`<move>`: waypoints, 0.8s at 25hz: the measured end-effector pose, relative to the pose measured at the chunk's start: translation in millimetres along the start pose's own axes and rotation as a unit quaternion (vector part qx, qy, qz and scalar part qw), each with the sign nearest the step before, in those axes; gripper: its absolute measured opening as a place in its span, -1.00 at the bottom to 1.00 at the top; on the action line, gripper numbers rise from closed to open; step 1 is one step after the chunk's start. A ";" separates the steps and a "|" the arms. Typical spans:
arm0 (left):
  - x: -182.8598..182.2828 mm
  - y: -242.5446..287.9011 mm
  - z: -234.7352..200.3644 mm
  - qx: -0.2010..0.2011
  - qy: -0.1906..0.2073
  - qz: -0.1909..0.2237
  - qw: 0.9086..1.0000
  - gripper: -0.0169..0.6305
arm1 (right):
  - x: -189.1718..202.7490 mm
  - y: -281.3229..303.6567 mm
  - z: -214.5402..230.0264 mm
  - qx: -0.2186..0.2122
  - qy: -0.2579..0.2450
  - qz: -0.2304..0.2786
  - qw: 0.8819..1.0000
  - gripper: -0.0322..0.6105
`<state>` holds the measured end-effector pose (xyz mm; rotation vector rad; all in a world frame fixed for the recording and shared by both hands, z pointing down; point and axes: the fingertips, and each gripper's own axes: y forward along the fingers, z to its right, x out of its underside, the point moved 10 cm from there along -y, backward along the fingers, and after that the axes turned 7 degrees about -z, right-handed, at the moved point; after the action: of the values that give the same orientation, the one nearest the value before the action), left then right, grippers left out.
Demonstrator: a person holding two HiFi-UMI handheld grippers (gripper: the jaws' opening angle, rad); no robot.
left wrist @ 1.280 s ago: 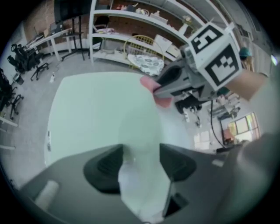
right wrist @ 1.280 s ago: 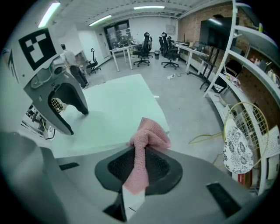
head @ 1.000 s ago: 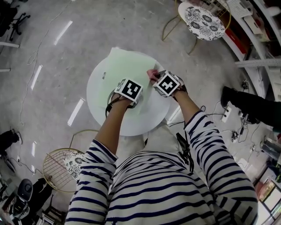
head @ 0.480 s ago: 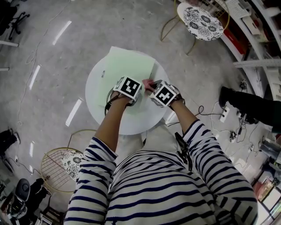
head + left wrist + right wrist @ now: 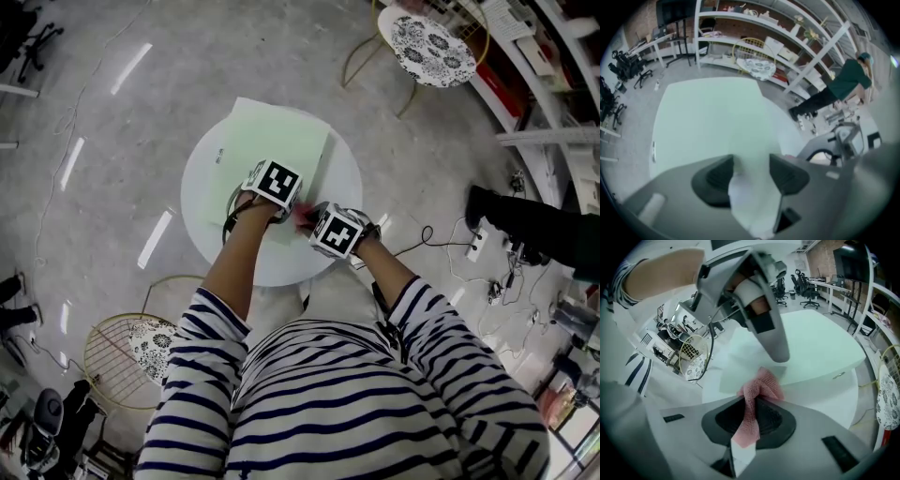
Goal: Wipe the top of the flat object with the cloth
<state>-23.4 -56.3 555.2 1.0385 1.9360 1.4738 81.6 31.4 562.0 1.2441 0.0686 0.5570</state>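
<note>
**Wiping in progress at the board's near edge**

Lying flat on a round white table (image 5: 211, 202), a pale green board (image 5: 277, 141) covers much of the top, and its far corner appears to jut past the rim. A pink cloth (image 5: 761, 387) sits bunched at the board's near edge, on the person's right side, with its wad touching the green surface. The right gripper (image 5: 752, 416) is clenched on the cloth. A strip of the cloth and a white tag (image 5: 743, 451) trail back between the jaws. Just beside it, the left gripper (image 5: 751, 171) points steeply down at the board, jaws apart and grasping nothing. One tip seems to rest on the surface, likely to steady it, though how hard it presses cannot be told.

The wiping step looks to be in hand, with the cloth at the near end of a pass and most of the board lying beyond it. The next move calls for the cloth to be pushed out toward the far edge, kept flat on the surface and steered clear of the left gripper, while that gripper holds the board from sliding.

Striped sleeves (image 5: 202, 347) frame the table. A wire chair (image 5: 427, 42) with a patterned seat stands well apart on the grey floor (image 5: 112, 141).
</note>
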 end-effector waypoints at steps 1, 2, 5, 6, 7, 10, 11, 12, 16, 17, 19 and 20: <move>0.6 0.6 -0.4 0.001 -0.001 -0.001 1.000 -0.19 | -0.5 1.7 -5.9 -0.005 -0.007 -0.003 1.000 -0.74; 0.5 0.5 -0.4 0.001 -0.002 0.001 1.000 -0.19 | -0.8 3.4 -11.3 -0.009 -0.012 -0.006 1.000 -0.74; 0.8 -0.2 0.0 0.000 -0.002 0.005 1.000 -0.19 | -0.6 8.5 -25.3 -0.022 -0.021 -0.011 0.999 -0.74; 1.3 -1.0 0.2 -0.001 -0.001 0.006 1.000 -0.19 | -0.7 9.8 -29.7 -0.026 -0.023 -0.013 0.999 -0.74; 1.9 -2.0 0.5 -0.002 -0.002 0.006 1.000 -0.19 | -0.9 11.0 -33.6 -0.030 -0.026 -0.014 0.999 -0.74; 2.9 -5.4 0.0 -0.003 -0.012 0.010 1.000 -0.19 | -1.1 13.0 -42.5 -0.046 -0.033 -0.018 0.998 -0.74; 3.2 -5.1 -0.8 0.001 -0.014 0.018 1.000 -0.19 | -1.6 13.1 -45.5 -0.056 -0.036 -0.018 0.998 -0.74; 4.2 -5.1 -1.7 0.006 -0.020 0.027 0.999 -0.20 | -2.3 12.8 -49.1 -0.069 -0.037 -0.016 0.997 -0.74; 13.3 -12.5 -5.5 0.032 -0.061 0.066 0.995 -0.21 | -7.8 5.1 -62.9 -0.116 -0.040 0.004 0.992 -0.74; 15.9 -15.7 -6.4 0.038 -0.067 0.076 0.994 -0.21 | -9.7 1.2 -64.2 -0.116 -0.040 0.011 0.992 -0.74; 21.7 -24.1 -7.2 0.047 -0.074 0.094 0.992 -0.22 | -12.8 -7.4 -64.8 -0.111 -0.038 0.028 0.993 -0.74; 25.2 -29.4 -6.9 0.050 -0.074 0.103 0.991 -0.23 | -14.0 -12.0 -65.0 -0.108 -0.035 0.038 0.993 -0.74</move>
<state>-51.6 -43.8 530.8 1.3886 1.8584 1.3730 51.4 79.8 525.6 1.0570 -0.0973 0.5702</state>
